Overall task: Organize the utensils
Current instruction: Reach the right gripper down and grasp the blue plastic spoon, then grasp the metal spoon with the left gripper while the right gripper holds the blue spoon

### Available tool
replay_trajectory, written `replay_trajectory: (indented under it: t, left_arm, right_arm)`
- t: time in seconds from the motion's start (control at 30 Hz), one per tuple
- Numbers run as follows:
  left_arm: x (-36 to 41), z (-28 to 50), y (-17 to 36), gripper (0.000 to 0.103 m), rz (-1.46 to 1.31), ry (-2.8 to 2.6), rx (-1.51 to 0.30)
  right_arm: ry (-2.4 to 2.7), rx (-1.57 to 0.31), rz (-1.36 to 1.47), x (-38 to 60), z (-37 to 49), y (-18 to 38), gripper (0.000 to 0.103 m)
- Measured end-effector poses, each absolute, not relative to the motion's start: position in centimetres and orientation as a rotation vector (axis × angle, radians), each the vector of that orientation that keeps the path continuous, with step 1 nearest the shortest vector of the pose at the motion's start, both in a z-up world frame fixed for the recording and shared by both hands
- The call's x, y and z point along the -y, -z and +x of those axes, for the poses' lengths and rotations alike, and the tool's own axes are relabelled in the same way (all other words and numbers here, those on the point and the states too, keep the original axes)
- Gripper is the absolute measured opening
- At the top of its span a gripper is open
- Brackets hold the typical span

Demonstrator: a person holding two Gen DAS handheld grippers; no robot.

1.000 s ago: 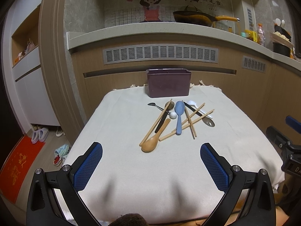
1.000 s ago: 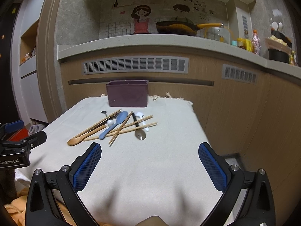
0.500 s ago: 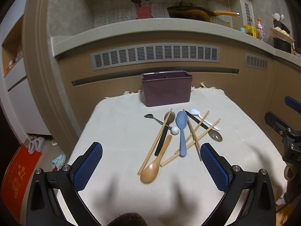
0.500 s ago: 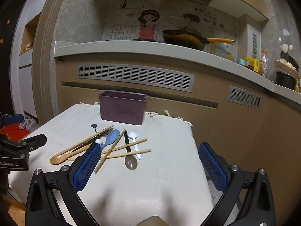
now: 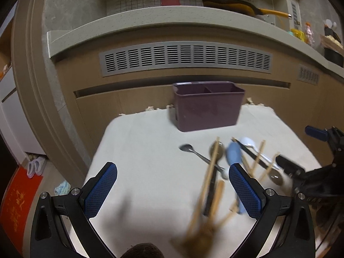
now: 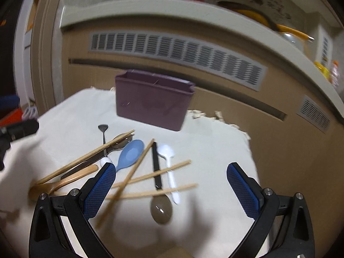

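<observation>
A purple two-compartment utensil holder (image 5: 207, 105) (image 6: 153, 99) stands at the far edge of a white cloth (image 5: 146, 150) (image 6: 215, 150). In front of it lies a loose pile: wooden chopsticks (image 6: 137, 167), a wooden spoon (image 6: 64, 182), a blue spoon (image 6: 130, 153) (image 5: 233, 154), a white spoon (image 6: 168, 161), a black-handled metal spoon (image 6: 158, 185) and a small dark spoon (image 5: 193, 151). My left gripper (image 5: 173, 182) is open and empty, left of the pile. My right gripper (image 6: 171, 185) is open and empty, low over the pile's right part.
A kitchen counter (image 5: 172, 19) with a grey vent (image 5: 185, 58) rises behind the table. A pan (image 5: 236, 4) sits on the counter. Slippers (image 5: 35, 165) and a red mat (image 5: 13, 202) lie on the floor at left.
Both grippers have moved forward and down toward the pile, which now looks larger. The left one has shifted left of the pile. Both stay open.
</observation>
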State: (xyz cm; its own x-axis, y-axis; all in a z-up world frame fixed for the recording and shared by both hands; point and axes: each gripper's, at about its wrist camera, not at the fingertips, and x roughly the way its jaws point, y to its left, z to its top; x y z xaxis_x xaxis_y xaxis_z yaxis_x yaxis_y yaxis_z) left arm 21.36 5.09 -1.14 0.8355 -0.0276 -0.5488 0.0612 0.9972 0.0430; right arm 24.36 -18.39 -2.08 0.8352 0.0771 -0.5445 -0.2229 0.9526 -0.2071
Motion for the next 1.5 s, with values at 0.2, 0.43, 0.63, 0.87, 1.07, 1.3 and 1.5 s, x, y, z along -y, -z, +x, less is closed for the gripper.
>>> replay_trajectory:
  t: [0.2,0.43,0.63,0.87,1.07,1.3,1.5]
  left_arm:
    - [-7.9,24.3,2.2,0.103,-0.003,0.023,-0.598]
    - [-10.2,25.3,3.2,0.103,-0.044,0.0,-0.606]
    - [-10.8,25.4,3.6,0.103,-0.064,-0.001,-0.601]
    - [-10.5,25.8,4.1,0.103,-0.05,-0.01,-0.619]
    - [-7.4,26.3,4.3,0.103,0.025,0.07,-0.659]
    - [-3.6,29.2,5.5,0.102,0.06,0.292,-0.792]
    - [0.7,32.4,6.2,0.08,0.165,0.404,-0.868]
  right_arm:
    - [-0.2,-0.659,-0.308,14.7,28.8,4.3,0.101]
    - [-0.234,-0.793,-0.262,12.7,32.4,6.1,0.062]
    - [-0.228,-0.878,-0.217,12.3,34.2,8.0,0.059]
    - [-0.288,-0.892,-0.16,13.3,34.0,7.3,0.026]
    - [-0.325,-0.83,-0.137,15.4,32.6,4.9,0.025]
    - [-0.297,-0.774,-0.125,19.2,31.1,3.5,0.025]
    - [-0.312,-0.748,-0.062,21.5,30.4,4.0,0.025]
